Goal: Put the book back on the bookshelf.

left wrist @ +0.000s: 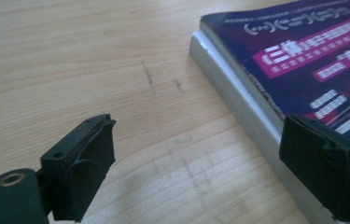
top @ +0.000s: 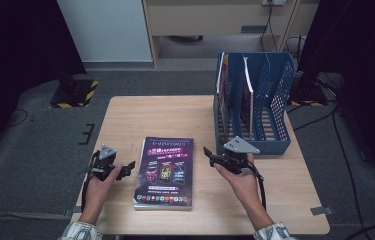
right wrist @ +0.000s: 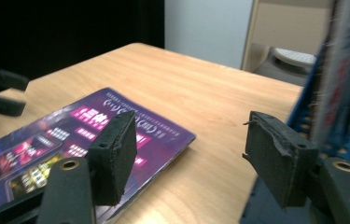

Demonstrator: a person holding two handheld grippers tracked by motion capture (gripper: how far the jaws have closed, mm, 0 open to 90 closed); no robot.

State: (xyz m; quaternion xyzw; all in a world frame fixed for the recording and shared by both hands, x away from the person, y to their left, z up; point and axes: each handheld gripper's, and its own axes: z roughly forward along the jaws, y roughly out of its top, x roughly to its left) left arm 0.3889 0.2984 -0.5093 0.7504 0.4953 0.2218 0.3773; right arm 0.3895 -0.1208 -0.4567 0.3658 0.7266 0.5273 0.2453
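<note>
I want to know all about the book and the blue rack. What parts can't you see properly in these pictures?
- Book cover words: too small in the high view, cut off by the edge in the left gripper view.
- Books standing in the blue rack: its mesh walls hide their covers in the high view.
- Rack in the right gripper view: blurred, cut off at the right edge.

A purple-covered paperback book (top: 164,172) lies flat on the pale wooden table (top: 175,115), left of the blue perforated plastic file rack (top: 267,100) at its far right.

Bare tabletop (top: 125,120) left & behind book (top: 165,172); blue file rack (top: 255,105) blocks the far-right side, w/ books inside.
</note>
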